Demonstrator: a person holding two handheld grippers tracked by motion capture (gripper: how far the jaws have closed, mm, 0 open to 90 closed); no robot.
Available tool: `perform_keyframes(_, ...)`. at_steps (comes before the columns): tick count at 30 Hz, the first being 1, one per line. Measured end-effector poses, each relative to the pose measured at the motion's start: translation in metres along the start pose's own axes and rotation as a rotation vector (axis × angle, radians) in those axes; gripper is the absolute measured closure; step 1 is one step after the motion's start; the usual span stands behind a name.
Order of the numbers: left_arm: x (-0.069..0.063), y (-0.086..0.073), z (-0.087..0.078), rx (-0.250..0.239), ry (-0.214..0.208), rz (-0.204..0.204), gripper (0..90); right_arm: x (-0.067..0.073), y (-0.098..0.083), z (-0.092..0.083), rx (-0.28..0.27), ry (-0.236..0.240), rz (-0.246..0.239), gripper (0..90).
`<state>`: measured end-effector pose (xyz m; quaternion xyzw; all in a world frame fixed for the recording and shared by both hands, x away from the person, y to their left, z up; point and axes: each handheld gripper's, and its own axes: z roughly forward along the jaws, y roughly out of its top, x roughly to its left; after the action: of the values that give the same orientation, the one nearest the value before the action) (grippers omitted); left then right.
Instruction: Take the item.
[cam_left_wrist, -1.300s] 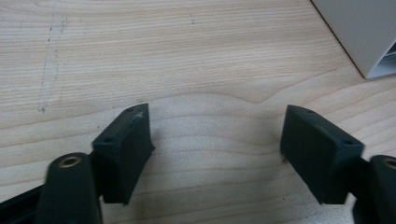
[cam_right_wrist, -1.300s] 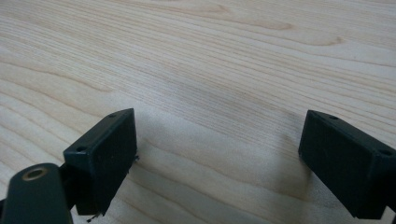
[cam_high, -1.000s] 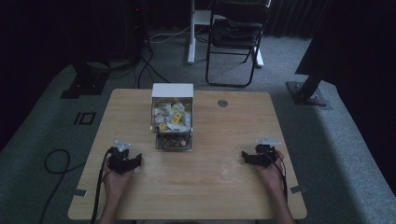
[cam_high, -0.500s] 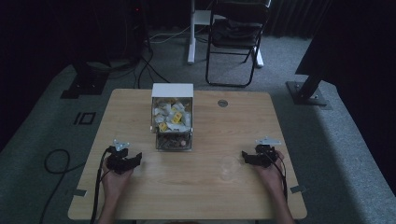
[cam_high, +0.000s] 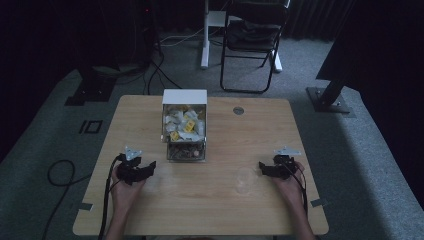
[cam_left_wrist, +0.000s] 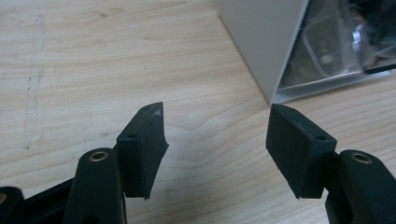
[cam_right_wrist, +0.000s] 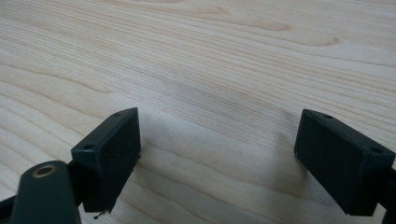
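Observation:
My left gripper (cam_high: 148, 167) rests over the front left of the wooden table (cam_high: 225, 210), held in a hand, its jaws pointing right. In the left gripper view the left gripper (cam_left_wrist: 217, 133) stands open with bare wood between its pads. A white box (cam_high: 184, 97) of small paper packets (cam_high: 184, 125) stands at the table's middle back, with a clear compartment (cam_high: 186, 150) below. That white box (cam_left_wrist: 261, 42) lies ahead and to the right of the jaws. My right gripper (cam_high: 262, 168) sits at the front right, also open (cam_right_wrist: 219, 140) over bare wood.
A faint clear cup-like object (cam_high: 245, 180) stands on the table just left of the right gripper. A small round grommet (cam_high: 238, 110) sits near the back edge. Behind the table are a folding chair (cam_high: 250, 45), a white post and floor cables.
The left gripper has shifted very slightly upward in the picture. The right gripper and the box are where they were.

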<state>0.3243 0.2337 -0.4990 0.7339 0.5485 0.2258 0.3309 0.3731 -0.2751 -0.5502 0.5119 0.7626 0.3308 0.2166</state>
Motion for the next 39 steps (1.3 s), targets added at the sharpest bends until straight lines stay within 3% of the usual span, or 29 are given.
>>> perform_keyframes(11,-0.009,0.008,-0.007,-0.015,-0.021,0.028,37.9,0.000,0.000,0.000,0.001,-0.001,0.003,14.1)
perform_keyframes(20,-0.023,0.015,-0.015,-0.051,-0.071,0.066,37.7,0.000,0.000,0.000,0.000,-0.001,0.003,14.1)
perform_keyframes(39,-0.047,0.024,-0.020,-0.073,-0.139,0.134,38.8,0.000,0.000,0.000,0.001,-0.001,0.002,14.0)
